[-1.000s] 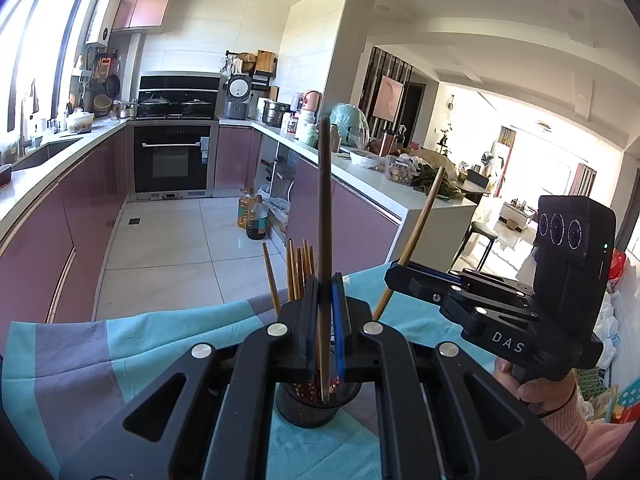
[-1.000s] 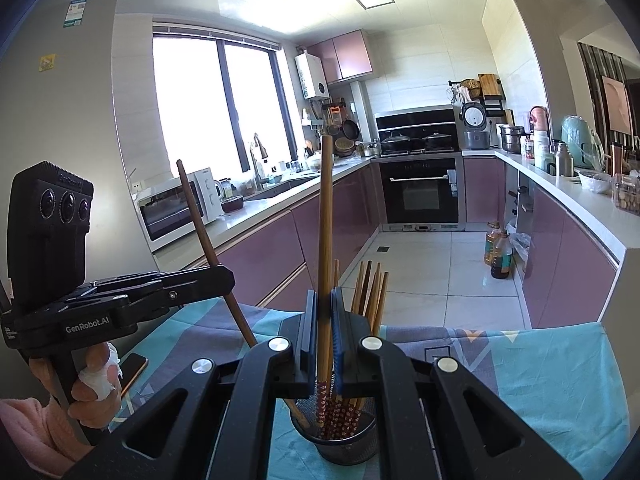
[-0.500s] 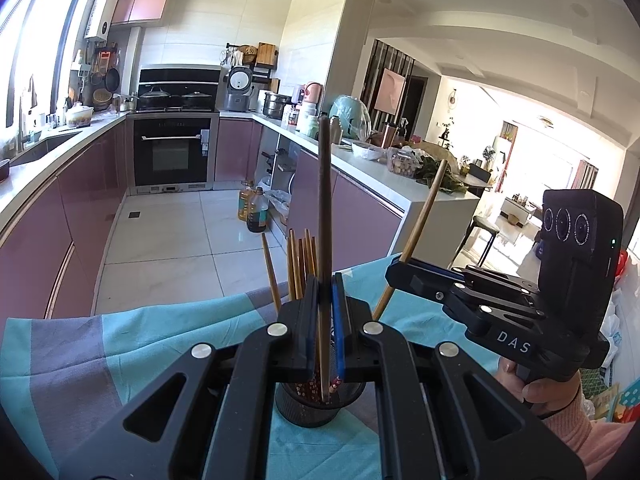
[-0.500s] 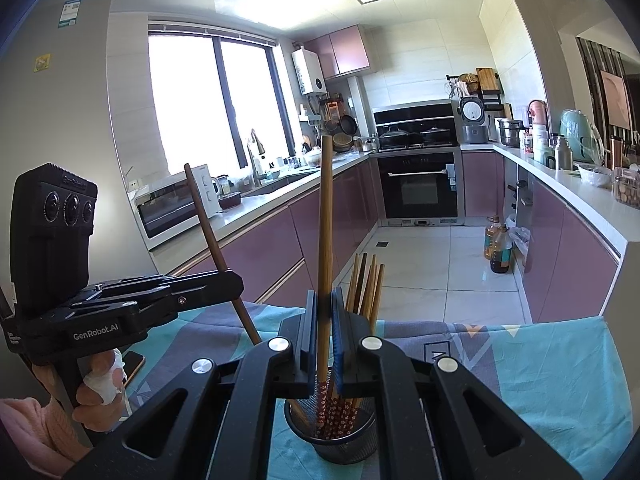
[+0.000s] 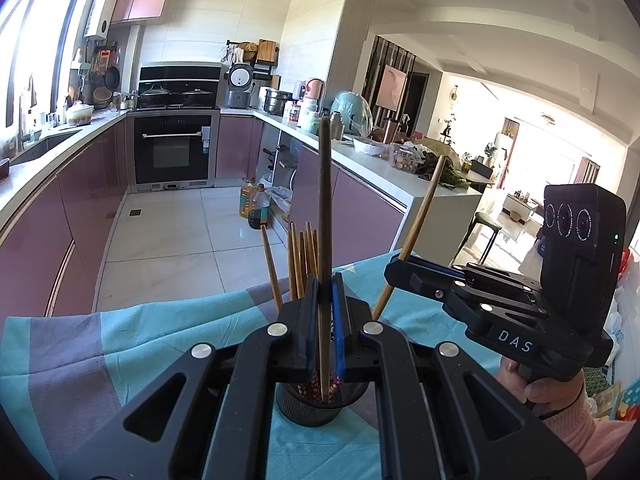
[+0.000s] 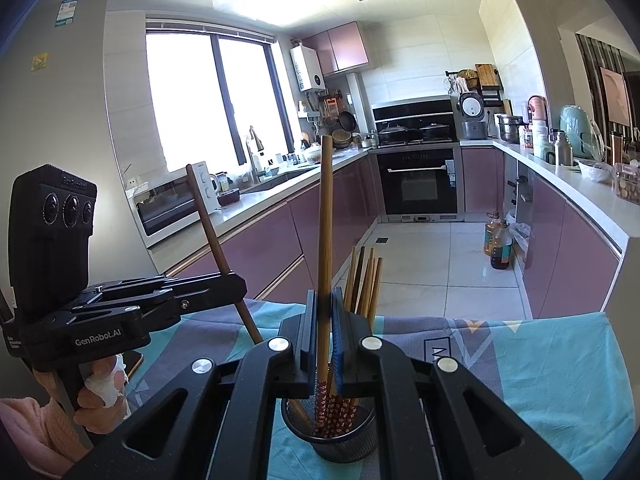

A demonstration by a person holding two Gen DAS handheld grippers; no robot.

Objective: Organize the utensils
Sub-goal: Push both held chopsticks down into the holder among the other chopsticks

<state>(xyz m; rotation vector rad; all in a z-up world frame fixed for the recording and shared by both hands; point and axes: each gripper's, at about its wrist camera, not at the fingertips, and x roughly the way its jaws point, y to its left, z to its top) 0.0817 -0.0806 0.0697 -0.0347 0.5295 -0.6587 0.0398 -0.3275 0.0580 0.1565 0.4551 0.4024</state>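
A black mesh utensil cup stands on the teal cloth and holds several wooden chopsticks. My left gripper is shut on a dark chopstick, upright, its lower end inside the cup. My right gripper is shut on a lighter chopstick, upright, its red patterned end inside the cup. Each gripper shows in the other's view, the right one and the left one, just beside the cup.
The teal and grey cloth covers the table, which ends at a tiled kitchen floor. Purple cabinets and counters run along both sides. A dark phone-like object lies on the cloth by my left hand.
Both grippers have stayed shut on their chopsticks over the cup. The views have shifted only slightly, and the chopsticks sit a little lower in the cup.
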